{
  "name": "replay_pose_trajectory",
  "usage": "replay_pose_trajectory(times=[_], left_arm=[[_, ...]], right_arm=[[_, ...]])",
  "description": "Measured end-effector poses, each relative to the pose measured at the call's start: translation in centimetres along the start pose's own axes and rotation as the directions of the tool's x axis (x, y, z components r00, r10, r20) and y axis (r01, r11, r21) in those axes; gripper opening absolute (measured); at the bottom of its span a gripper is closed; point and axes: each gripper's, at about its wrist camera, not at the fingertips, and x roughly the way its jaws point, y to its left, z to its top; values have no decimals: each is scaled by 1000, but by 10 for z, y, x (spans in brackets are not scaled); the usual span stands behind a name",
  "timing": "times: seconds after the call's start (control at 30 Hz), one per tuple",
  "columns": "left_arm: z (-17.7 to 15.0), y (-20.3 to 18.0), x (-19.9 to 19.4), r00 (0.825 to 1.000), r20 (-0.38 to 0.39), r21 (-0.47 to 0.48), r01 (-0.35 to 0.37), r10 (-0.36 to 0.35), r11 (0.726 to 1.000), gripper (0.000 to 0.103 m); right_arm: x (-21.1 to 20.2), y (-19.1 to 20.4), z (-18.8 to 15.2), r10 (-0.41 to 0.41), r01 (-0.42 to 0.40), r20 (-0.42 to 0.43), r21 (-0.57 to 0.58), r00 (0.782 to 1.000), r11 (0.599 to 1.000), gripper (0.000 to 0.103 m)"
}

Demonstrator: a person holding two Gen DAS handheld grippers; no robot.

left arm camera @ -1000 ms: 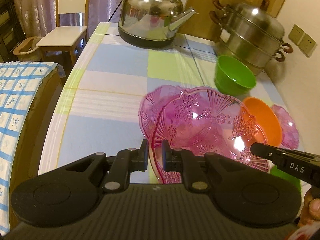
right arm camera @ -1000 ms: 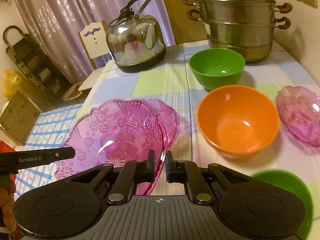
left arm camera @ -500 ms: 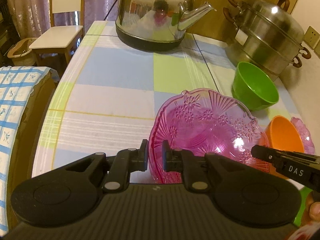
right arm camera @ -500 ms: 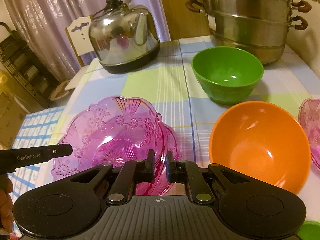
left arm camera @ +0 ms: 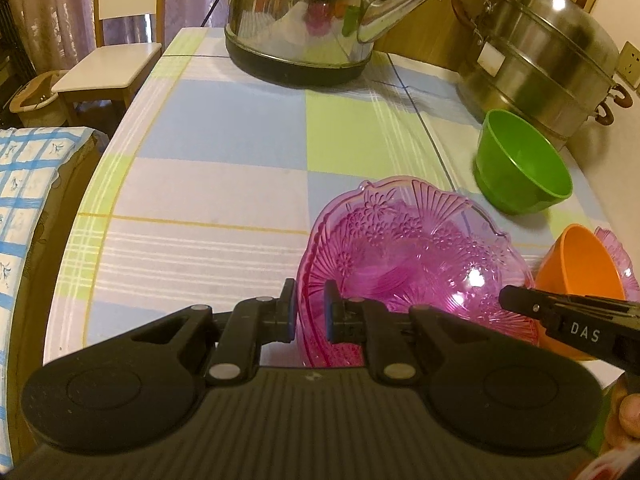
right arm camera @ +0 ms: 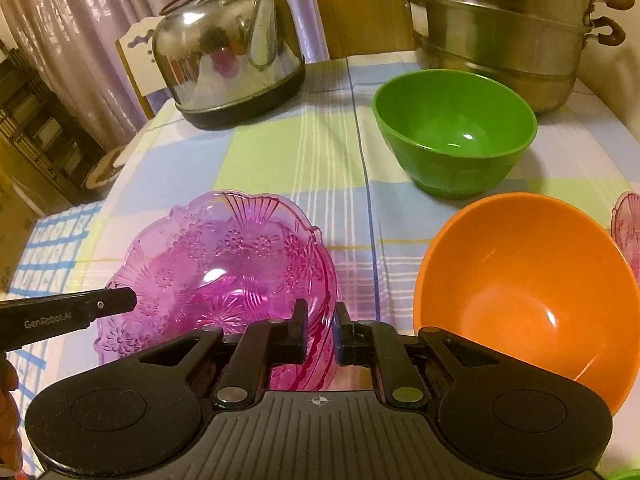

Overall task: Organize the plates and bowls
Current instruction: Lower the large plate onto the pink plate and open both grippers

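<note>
- The pink plate point(left arm camera: 416, 256) is clear patterned plastic; a second pink rim shows just under it at its near edge, so it looks nested on another plate, though how snugly I cannot tell.
- The left gripper point(left arm camera: 310, 308) has its pads pinched on the plate's left rim, jaws nearly closed.
- The right gripper point(right arm camera: 321, 334) has the plate's right rim between its almost closed pads; the rim runs through the narrow gap.
- The plate holds nothing.
- The orange bowl point(right arm camera: 524, 280) is empty and stands just right of the plate, near the table's front edge.
- The green bowl point(right arm camera: 454, 130) is empty too, behind the orange one, close to the steel steamer pot point(right arm camera: 504, 28) at the table's far right corner.
- Another pink plate point(right arm camera: 628, 236) peeks in beyond the orange bowl, toward the right edge.
- A steel kettle point(left arm camera: 308, 20) sits at the far edge, about mid-width.
- The table point(left arm camera: 208, 184), under a checked cloth of blue, green and white, has bare cloth over its left half, from the kettle down to the front edge.
- Little room lies between plate and orange bowl.
- Past the left edge are a wooden chair point(left arm camera: 108, 64), a curtain, and something covered in blue-checked fabric point(left arm camera: 24, 184).
- A fingertip point(left arm camera: 630, 420) shows at the lower right of the left wrist view.
</note>
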Motion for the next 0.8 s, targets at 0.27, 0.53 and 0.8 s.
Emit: replay_pose_trajectory(times=[0.27,0.53,0.8], left_arm=[[-1,-1,1,1000,7,5,-1,1,1000,11],[-1,-1,-2,999,27,16,-32,32,999,32],[-4,5,-8,999,42,-7,-33,33,999,32]], right_arm=[[2,0,0,-2,2,-5,-1,1000,1000,13],[-2,1,3,30,-30,29,-8,999,1000,58],[-5,2,4,73,-74,56,4,996,997,60]])
